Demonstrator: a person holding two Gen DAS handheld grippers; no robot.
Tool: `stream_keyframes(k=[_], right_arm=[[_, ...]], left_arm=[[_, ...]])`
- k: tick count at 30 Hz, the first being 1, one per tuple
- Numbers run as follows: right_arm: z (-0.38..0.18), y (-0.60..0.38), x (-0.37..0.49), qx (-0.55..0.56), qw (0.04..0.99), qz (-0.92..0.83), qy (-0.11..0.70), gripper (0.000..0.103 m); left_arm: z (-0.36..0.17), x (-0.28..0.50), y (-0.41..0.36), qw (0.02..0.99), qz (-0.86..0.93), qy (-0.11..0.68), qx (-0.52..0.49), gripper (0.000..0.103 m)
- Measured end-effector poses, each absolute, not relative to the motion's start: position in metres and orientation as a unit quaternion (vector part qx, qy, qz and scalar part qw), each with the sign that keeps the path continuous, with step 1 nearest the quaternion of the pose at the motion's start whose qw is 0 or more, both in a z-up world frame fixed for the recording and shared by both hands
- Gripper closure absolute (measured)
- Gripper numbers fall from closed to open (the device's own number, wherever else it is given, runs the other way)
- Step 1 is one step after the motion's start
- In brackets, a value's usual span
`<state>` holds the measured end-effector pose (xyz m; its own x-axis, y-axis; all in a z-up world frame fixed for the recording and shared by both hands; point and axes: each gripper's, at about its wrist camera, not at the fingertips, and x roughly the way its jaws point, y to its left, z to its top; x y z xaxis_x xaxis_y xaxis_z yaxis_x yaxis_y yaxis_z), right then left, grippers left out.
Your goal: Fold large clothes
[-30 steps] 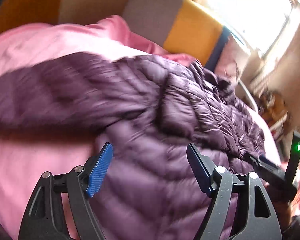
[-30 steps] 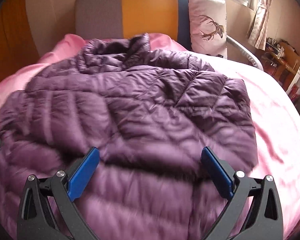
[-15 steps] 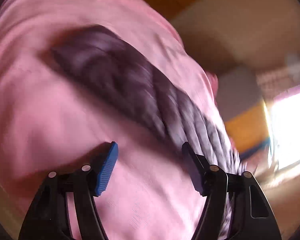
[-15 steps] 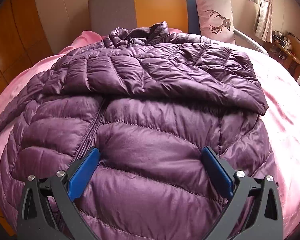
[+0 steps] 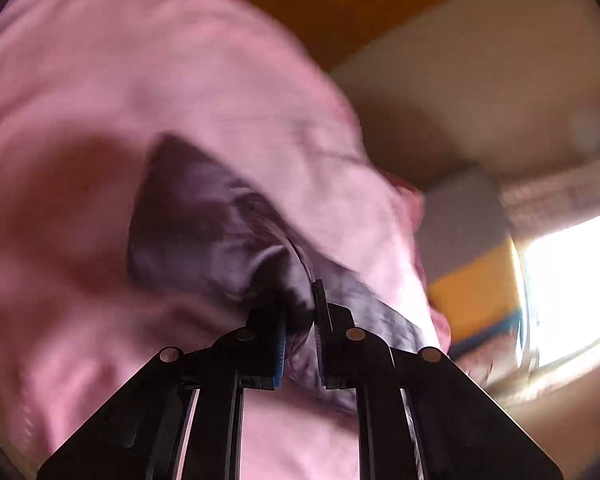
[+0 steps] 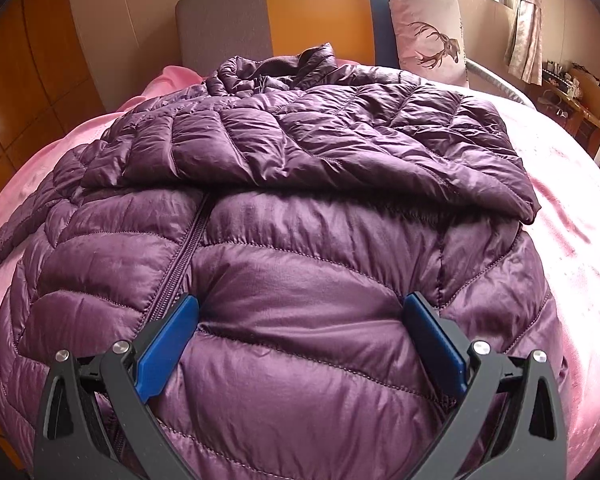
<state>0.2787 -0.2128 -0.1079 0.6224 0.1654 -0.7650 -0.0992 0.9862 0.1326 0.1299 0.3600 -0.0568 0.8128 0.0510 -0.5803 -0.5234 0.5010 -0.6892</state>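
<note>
Your left gripper [image 5: 298, 320] has just been closing and now pinches the jacket sleeve [image 5: 204, 216], lying on the pink bedspread [image 5: 80, 80]. Your right gripper [image 6: 300, 332] hangs released over the purple puffer jacket [image 6: 300, 208], spread mid-bed

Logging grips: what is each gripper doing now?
Left gripper: just closed on the purple puffer jacket's sleeve.
Right gripper: open, holding nothing.
</note>
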Motion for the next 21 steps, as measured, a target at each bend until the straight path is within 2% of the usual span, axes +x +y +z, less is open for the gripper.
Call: stream_keyframes(k=[5,8,14,17,18,21], right_arm=[[-0.110,-0.213,0.278,0.044,0.900,0.076,0.427,0.002],[-0.110,-0.216,0.278,0.048,0.899,0.080,0.427,0.002],[-0.110,-0.219,0.278,0.060,0.898,0.087,0.427,0.002],[-0.110,-0.221,0.279,0.065,0.897,0.090,0.428,0.002],[-0.110,-0.220,0.280,0.066,0.897,0.091,0.428,0.002],[-0.109,-0.221,0.282,0.066,0.893,0.096,0.435,0.002]], left_arm=[[-0.003,0.167,0.265,0.897,0.054,0.249,-0.360,0.092],[0.010,0.189,0.199,0.915,-0.021,0.267,-0.303,0.092],[-0.013,0.222,0.079,0.910,-0.121,0.339,-0.207,0.092],[-0.029,0.235,0.042,0.904,-0.143,0.366,-0.166,0.091],[-0.037,0.239,0.028,0.902,-0.145,0.382,-0.139,0.082],[-0.054,0.250,0.003,0.893,-0.156,0.412,-0.095,0.071]])
